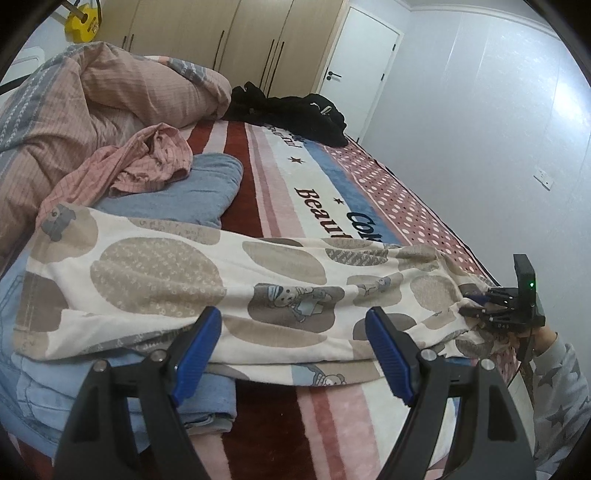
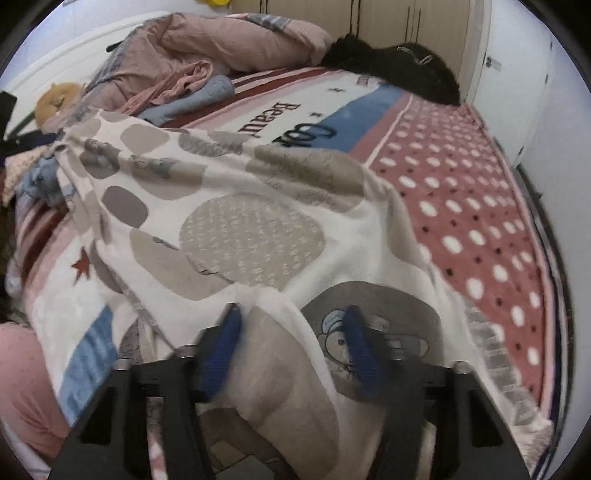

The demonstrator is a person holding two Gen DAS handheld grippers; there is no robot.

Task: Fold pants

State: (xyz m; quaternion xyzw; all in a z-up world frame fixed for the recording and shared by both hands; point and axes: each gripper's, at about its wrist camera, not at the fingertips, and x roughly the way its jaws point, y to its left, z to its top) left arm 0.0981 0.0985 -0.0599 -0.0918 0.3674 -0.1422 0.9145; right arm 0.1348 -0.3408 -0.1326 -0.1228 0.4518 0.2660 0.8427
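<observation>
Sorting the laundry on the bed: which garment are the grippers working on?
The cream bear-print pants, spread flat across the near edge. The pink checked garment and the black clothes lie crumpled farther back.

Home bedroom, bed (image 1: 369, 184) with striped blanket, rumpled duvet (image 1: 110, 85), wardrobe doors (image 1: 240, 33)

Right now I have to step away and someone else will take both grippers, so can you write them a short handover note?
Left gripper: open, holding nothing, hovering at the near edge of the pants.
Right gripper: fingers spread with a bunch of pants cloth between them; grip not certain, image blurred. From the left wrist view it sits at the pants' right end.
Pants: stretched lengthwise across the bed blanket, left end lying on a folded blue garment.
Done: pants laid out long.
Left: no cross fold visible yet; fold them end to end and flatten.
</observation>
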